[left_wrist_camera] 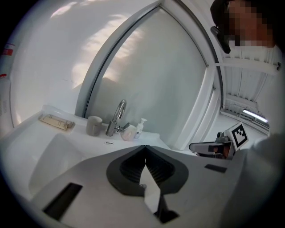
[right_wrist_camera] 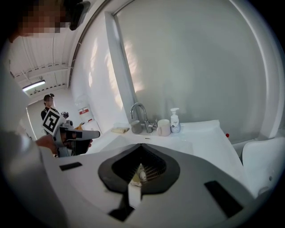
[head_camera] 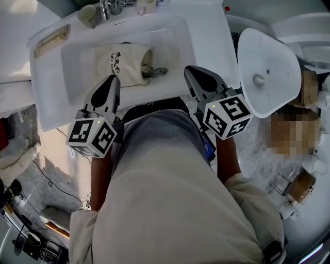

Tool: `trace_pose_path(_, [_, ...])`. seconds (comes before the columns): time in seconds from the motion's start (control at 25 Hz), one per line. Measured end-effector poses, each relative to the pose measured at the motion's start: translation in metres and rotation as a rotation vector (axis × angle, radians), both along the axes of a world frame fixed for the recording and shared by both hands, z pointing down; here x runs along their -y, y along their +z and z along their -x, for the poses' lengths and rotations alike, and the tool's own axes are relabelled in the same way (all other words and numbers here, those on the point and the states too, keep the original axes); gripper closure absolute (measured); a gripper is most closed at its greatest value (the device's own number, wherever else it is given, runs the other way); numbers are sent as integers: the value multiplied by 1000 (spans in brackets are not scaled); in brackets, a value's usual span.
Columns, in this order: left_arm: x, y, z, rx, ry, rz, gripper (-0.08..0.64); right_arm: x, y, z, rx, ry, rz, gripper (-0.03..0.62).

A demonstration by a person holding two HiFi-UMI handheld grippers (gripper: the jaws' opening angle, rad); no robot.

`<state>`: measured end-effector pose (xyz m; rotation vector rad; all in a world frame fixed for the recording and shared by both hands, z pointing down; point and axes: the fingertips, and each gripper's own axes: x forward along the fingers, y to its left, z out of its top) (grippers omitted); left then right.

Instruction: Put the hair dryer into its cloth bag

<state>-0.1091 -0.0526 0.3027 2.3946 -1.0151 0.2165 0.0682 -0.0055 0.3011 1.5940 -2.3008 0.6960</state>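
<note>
A cream cloth bag [head_camera: 124, 62] with black print lies in the white sink basin [head_camera: 77, 56]. The grey hair dryer [head_camera: 153, 71] pokes out of the bag's right-hand mouth. My left gripper [head_camera: 115, 78] hovers over the basin's near edge, just below the bag, jaws shut and empty. Over the near rim, right of the dryer, my right gripper [head_camera: 187, 70] is shut on nothing. In the left gripper view the jaws [left_wrist_camera: 144, 147] meet with nothing between them. In the right gripper view the tips [right_wrist_camera: 141, 145] meet, and part of the dryer [right_wrist_camera: 141, 174] shows below through the gap.
A chrome faucet [head_camera: 111, 7] stands at the back of the sink, with cups [left_wrist_camera: 93, 125] and a pump bottle [right_wrist_camera: 174, 120] beside it. A comb tray [head_camera: 51, 40] rests at the back left corner. A raised white toilet lid [head_camera: 268, 72] stands to the right.
</note>
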Motion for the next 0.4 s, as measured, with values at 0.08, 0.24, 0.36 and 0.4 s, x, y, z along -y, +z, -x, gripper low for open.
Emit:
trace_pose_path(0.08, [0,2,0,-2,1,7,552,0,-1,-1,-10,-3,2,584])
trace_pose_path(0.24, [-1,5,1,-11,6,22,552,2,-3,2,-6,-22,4,584])
trace_pose_path(0.36, [-3,8,0,-21,14,38,552,0,1,7,-11,-42,19,584])
trace_pose_path(0.4, [-4,9,-1,-23,16,43,552,-1,2,9,-14,-48,24,583])
